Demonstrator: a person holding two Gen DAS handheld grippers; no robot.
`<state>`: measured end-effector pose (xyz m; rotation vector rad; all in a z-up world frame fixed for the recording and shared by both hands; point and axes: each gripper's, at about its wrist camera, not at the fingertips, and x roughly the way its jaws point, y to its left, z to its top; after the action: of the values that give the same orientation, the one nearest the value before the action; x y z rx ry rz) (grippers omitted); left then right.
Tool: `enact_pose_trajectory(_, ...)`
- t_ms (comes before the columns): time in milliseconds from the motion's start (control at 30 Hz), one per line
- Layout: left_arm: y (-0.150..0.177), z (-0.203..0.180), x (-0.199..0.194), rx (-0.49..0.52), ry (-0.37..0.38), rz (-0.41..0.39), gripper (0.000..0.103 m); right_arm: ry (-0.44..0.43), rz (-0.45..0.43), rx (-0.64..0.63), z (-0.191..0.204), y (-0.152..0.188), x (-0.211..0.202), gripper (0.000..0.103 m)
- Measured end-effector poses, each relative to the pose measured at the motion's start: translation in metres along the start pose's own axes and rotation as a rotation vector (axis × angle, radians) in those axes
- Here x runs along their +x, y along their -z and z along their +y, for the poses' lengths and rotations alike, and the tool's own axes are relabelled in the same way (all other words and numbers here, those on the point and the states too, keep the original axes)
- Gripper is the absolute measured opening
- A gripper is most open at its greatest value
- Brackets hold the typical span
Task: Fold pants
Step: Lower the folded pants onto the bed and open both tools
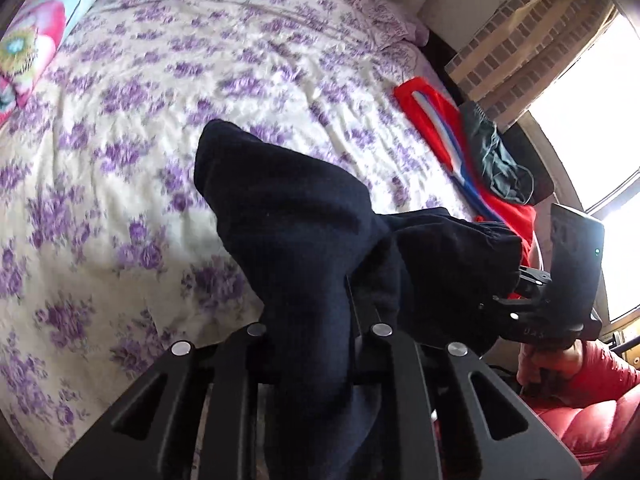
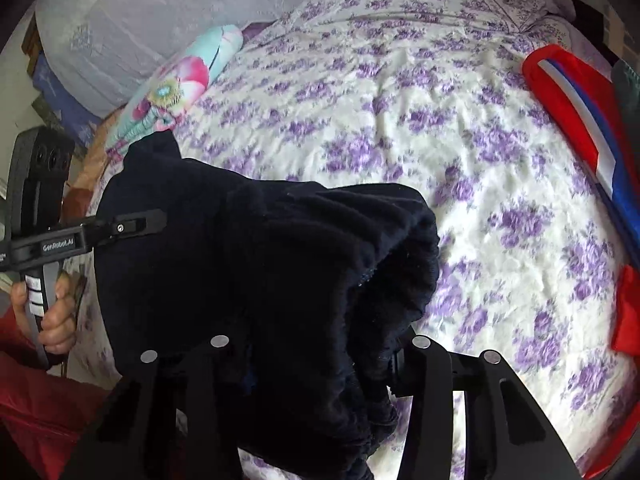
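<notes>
The dark navy pants (image 1: 304, 216) hang bunched between both grippers above the bed. My left gripper (image 1: 320, 320) is shut on the pants, whose cloth drapes over and hides its fingertips. My right gripper (image 2: 320, 340) is shut on the pants (image 2: 248, 272) at the gathered waistband, its tips also buried in cloth. In the left wrist view the right gripper (image 1: 520, 280) shows at the right, clamped on the elastic edge. In the right wrist view the left gripper (image 2: 136, 222) shows at the left, clamped on the cloth.
The bed (image 1: 160, 120) has a white sheet with purple flowers. Red pants with a white and blue stripe (image 1: 440, 120) and a dark green garment (image 1: 500, 160) lie at its right edge. A floral pillow (image 2: 184, 84) and a folded quilt (image 2: 140, 20) lie at the left.
</notes>
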<state>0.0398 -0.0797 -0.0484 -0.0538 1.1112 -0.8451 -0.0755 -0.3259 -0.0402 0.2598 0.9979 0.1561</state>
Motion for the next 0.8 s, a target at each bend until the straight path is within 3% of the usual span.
enact_pose_trajectory(133, -0.041, 0.008, -0.018, -0.031, 0.012, -0.082, 0.016, -0.014, -0.099, -0.05, 0.006, -0.05, -0.008, 0.045)
enact_pose_trajectory(300, -0.095, 0.025, -0.022, -0.036, -0.06, -0.171, 0.016, -0.035, -0.171, -0.149, 0.016, -0.12, 0.006, 0.044)
enact_pose_trajectory(600, -0.195, 0.089, -0.007, -0.121, -0.182, -0.24, 0.016, -0.08, -0.163, -0.291, 0.03, -0.267, 0.079, 0.044)
enact_pose_trajectory(800, -0.274, 0.137, 0.008, -0.166, -0.227, -0.277, 0.015, -0.124, -0.163, -0.265, 0.023, -0.361, 0.131, 0.044)
